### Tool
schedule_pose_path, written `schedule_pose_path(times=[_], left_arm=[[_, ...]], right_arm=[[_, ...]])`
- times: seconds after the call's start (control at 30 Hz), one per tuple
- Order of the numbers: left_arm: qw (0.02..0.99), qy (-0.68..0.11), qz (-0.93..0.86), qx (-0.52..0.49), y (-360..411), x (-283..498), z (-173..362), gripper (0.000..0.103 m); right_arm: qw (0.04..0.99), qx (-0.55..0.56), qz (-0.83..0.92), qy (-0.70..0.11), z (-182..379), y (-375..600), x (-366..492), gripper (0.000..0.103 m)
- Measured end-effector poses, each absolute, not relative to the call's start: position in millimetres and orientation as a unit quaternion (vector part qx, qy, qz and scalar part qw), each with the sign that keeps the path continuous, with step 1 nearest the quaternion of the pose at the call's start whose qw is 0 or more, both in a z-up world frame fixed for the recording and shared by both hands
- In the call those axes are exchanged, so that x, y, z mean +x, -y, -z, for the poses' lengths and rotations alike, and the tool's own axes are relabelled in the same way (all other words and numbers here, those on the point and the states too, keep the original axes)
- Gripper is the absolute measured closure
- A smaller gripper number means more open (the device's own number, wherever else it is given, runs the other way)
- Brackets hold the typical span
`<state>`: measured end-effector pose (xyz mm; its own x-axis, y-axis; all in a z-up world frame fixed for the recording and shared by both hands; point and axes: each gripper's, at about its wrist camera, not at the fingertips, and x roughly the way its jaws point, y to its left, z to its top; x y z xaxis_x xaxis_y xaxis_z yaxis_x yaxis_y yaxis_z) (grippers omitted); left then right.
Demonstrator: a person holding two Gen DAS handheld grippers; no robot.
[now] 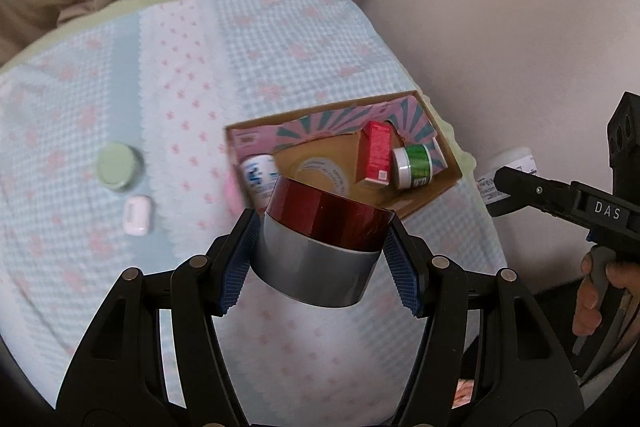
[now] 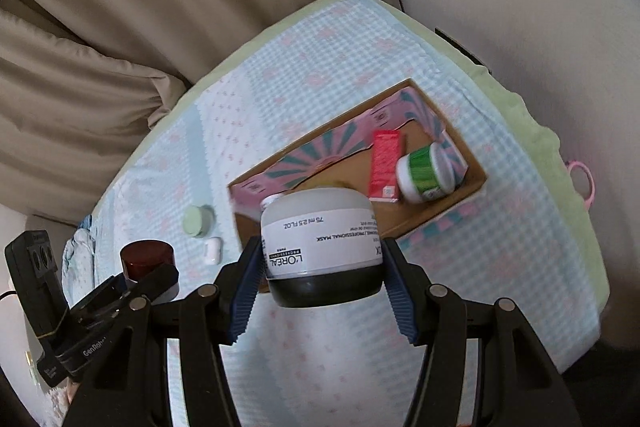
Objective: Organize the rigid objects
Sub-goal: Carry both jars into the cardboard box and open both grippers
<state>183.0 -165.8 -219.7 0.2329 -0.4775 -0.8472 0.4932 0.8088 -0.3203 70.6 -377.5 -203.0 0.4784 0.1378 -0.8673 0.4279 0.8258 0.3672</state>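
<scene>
- Looking along the left gripper point(image 1: 320, 247), I see its blue pads point(image 1: 236, 267) clamped on one red-lidded jar point(image 1: 320, 239) with a grey body, held tilted just in front of the cardboard box point(image 1: 420, 201).
- Inside that box I count three things clearly: one red carton point(image 1: 375, 157), one green-labelled jar point(image 1: 414, 165) lying on its side against the carton, and one white tub point(image 1: 258, 177) at the box's left end, partly hidden.
- Left of the box, on the checked cloth point(image 1: 180, 87), sit one pale green jar point(image 1: 117, 165) and one white earbud case point(image 1: 136, 215), close together.
- Right of the box, the right gripper point(image 1: 496, 189) carries a white container; its jaws are not clear from here.
- From the right wrist, the right gripper point(image 2: 320, 271) is closed around one white L'Oréal mask jar point(image 2: 320, 243), upside down with its black lid lowermost, in front of the box point(image 2: 440, 211).
- The red carton point(image 2: 385, 163) and green-labelled jar point(image 2: 424, 173) lie together in the box's right end.
- Left of the box are the pale green jar point(image 2: 198, 221), the earbud case point(image 2: 212, 250) and, further left, the left gripper's red-lidded jar point(image 2: 147, 259).
</scene>
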Motion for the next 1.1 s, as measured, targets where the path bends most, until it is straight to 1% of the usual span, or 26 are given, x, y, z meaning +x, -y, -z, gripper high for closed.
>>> schedule_pose_path(times=[0.23,0.43,0.73,0.93,0.97,1.03,1.07,1.1], left_arm=[[0.775,-0.559,0.294,0.013,221,202,261,0.045],[0.767,-0.576,0.282,0.028,253,225,295,0.045],[0.748,-0.603,0.267,0.069,283,249,347,0.045],[0.739,-0.614,0.257,0.1,292,249,359,0.044],[0.738,-0.614,0.26,0.103,294,249,359,0.042],[0.741,-0.606,0.269,0.108,296,249,353,0.018],[0.744,-0.602,0.267,0.114,295,248,349,0.001],[0.75,-0.594,0.264,0.122,295,247,345,0.0]], right_arm=[[0.799,0.272,0.068,-0.531,239,429,110,0.049],[0.786,0.273,0.053,-0.552,270,450,144,0.049],[0.772,0.266,0.013,-0.577,323,455,196,0.049],[0.754,0.288,0.0,-0.591,348,451,208,0.049],[0.751,0.293,-0.004,-0.592,351,450,209,0.049],[0.747,0.299,-0.009,-0.594,355,448,213,0.048],[0.746,0.303,-0.009,-0.594,356,448,213,0.047],[0.746,0.307,-0.006,-0.591,355,449,214,0.038]])
